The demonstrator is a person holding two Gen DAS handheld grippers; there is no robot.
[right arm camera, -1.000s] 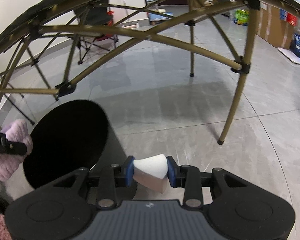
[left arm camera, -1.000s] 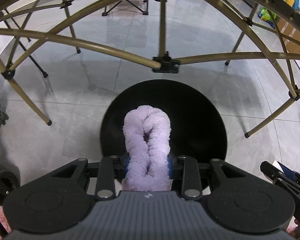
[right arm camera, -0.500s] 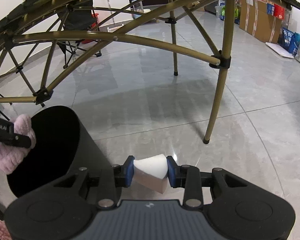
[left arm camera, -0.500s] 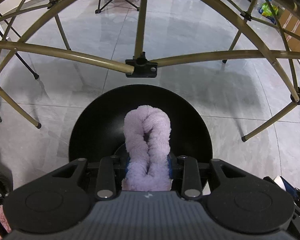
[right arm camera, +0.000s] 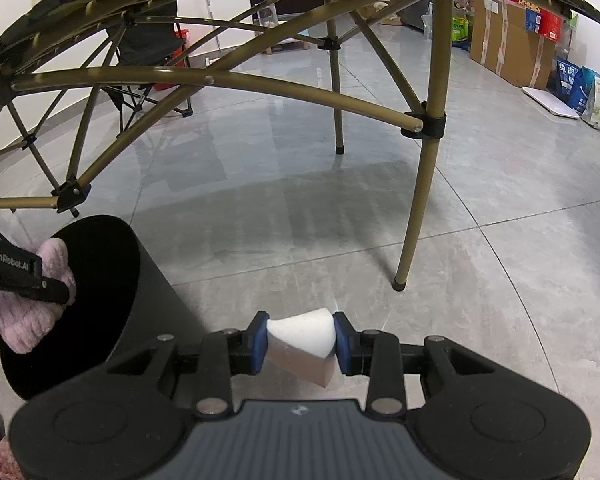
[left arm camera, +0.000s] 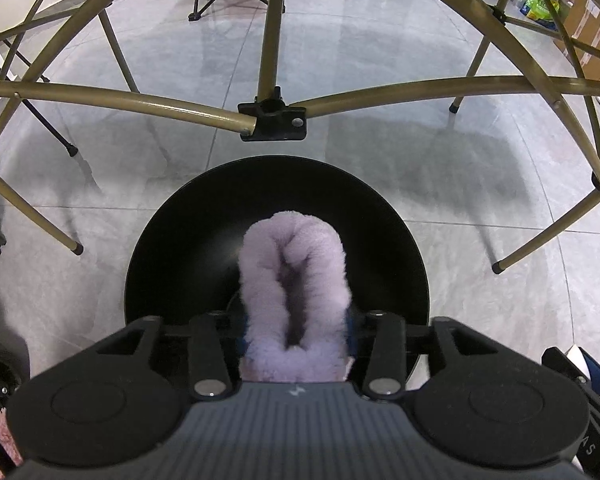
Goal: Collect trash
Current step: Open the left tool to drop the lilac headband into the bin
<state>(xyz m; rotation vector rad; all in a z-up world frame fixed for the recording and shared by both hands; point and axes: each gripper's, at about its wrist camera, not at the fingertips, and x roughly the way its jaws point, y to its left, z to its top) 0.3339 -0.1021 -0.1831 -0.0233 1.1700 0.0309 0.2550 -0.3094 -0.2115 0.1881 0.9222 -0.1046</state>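
Two grippers carry trash beside the black bin (left arm camera: 276, 216), which stands on the floor under a folding table frame (right arm camera: 432, 120). The left gripper (left arm camera: 296, 336), jaws seemingly loosening, holds a fluffy purple cloth (left arm camera: 294, 272) over the bin mouth for dropping; the right gripper (right arm camera: 300, 344) pinches a white foam wedge (right arm camera: 302, 340), waiting alongside.

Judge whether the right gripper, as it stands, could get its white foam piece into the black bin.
Probably yes: the black bin stands open just left of the right gripper. Only the left gripper, holding purple cloth, crowds its mouth.
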